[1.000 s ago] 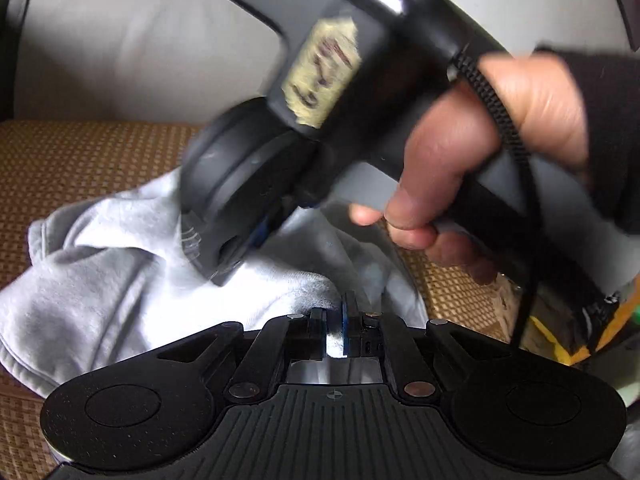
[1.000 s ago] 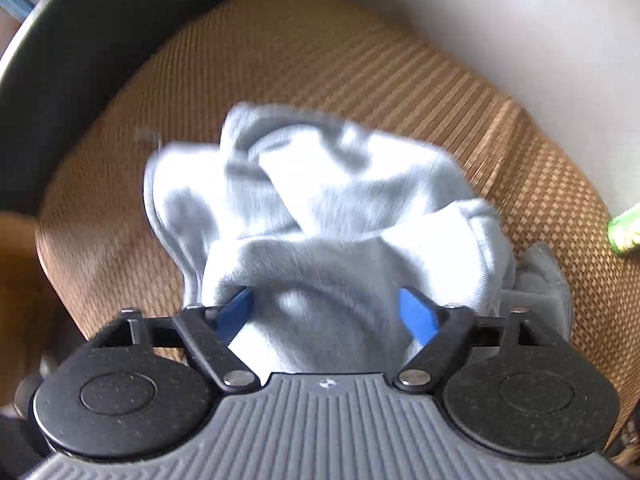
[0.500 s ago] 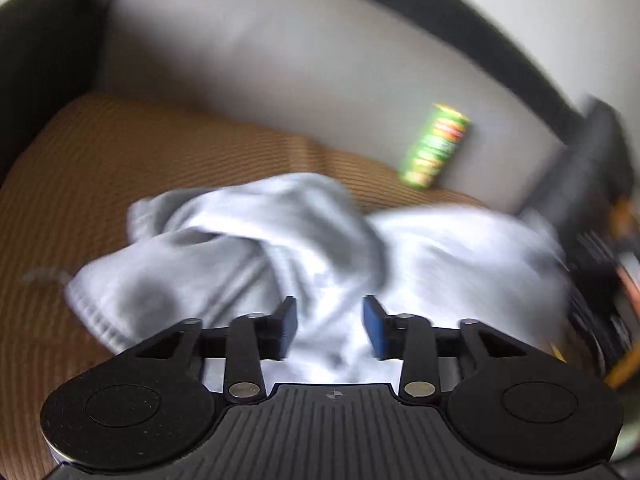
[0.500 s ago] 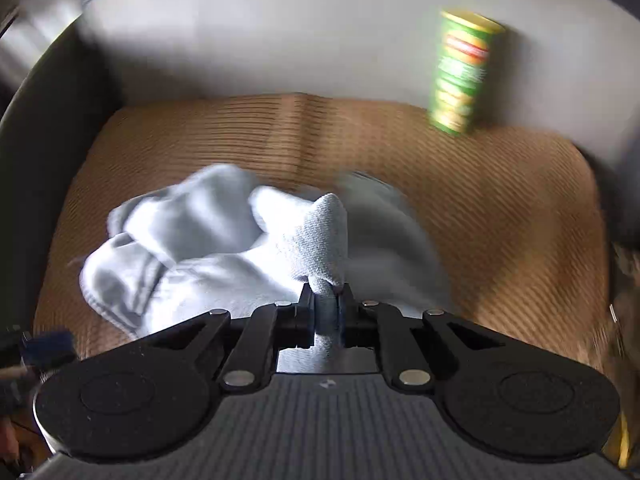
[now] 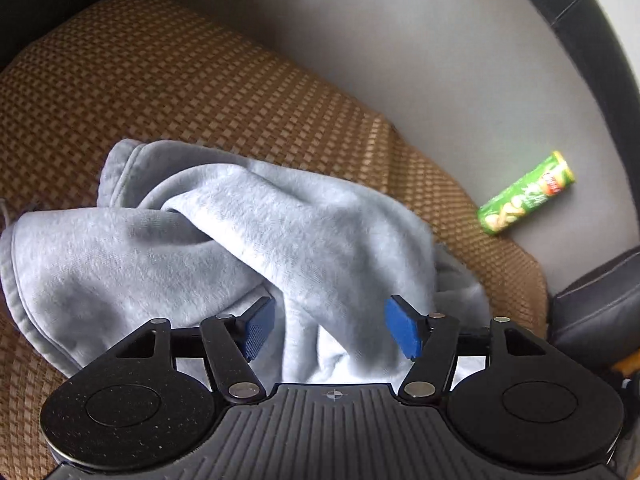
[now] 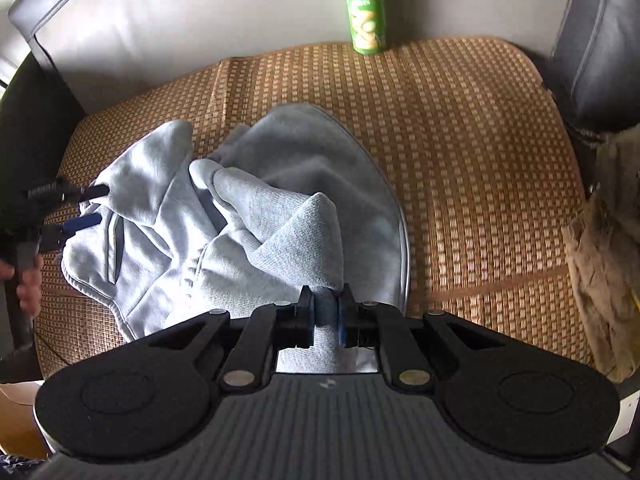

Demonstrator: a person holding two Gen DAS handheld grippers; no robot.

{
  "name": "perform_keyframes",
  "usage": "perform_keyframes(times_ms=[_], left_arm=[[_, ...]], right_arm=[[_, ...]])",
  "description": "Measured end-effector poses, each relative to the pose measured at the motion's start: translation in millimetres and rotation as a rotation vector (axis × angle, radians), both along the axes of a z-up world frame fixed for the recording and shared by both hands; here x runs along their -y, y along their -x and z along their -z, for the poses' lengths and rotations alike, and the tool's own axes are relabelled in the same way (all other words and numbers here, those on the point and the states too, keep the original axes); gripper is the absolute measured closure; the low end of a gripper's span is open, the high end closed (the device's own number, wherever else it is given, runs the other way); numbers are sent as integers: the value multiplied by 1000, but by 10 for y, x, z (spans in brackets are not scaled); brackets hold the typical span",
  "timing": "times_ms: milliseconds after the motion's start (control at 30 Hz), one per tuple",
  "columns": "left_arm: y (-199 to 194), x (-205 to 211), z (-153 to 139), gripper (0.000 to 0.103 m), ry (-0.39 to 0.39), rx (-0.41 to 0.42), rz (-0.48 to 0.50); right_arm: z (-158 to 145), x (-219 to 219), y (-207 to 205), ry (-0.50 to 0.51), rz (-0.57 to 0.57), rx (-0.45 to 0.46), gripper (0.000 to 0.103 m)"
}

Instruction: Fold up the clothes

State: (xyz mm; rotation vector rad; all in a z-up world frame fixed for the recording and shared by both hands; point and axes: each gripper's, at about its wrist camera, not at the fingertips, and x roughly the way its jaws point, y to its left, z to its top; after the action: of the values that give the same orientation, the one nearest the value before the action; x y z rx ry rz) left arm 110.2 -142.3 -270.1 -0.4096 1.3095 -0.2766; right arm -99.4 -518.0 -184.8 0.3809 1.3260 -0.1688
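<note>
Left wrist view: left gripper w/ jaws spread wide, blue pads well apart, holding nothing. A raised fold of the light grey sweatshirt runs down between the two pads; can't tell if cloth touches either pad. Sweatshirt lies bunched on the woven brown seat mat, edge seam curling at upper left, more fabric spilling to the right under the fold. Mat covers a sofa seat; pale grey sofa back behind. Green snack can at the far edge of the mat against the sofa back, well apart from the sweatshirt; it looks tilted in this view, prob. camera angle. Dark armrest at right.

Right wrist view: right gripper closed tight on a pinch of the sweatshirt, cloth squeezed between the pads and pulled up into a peak just ahead of them. Rest of the sweatshirt is crumpled on the mat, mostly left of centre, hood or rounded panel spread flat toward the middle w/ a curved edge on its right. Left gripper shows at far left edge, fingers apart, tips at the sweatshirt's left border; a bit of the person's hand below it. Can stands upright at back of the mat, against the sofa back. Brownish cloth heap at right, off the mat.
</note>
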Motion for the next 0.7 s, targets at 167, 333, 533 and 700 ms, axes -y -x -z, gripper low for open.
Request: perform_keyframes(times_ms=[167,333,533,700], left_arm=[[-163,-14,224,96,47,-48,-66],[-243,-181,-429,98,75,96,-91],[-416,-734,-1315,98,130,231,-198],[-605,-1120,-2156,98,169,409,-263]], right_arm=[[-6,-11,40,-9,4,7,91],[-173,-1,-3,45,10,61,91],[-915,117,-215,115,28,267,91],[-1700,237,-519,185,17,462,92]])
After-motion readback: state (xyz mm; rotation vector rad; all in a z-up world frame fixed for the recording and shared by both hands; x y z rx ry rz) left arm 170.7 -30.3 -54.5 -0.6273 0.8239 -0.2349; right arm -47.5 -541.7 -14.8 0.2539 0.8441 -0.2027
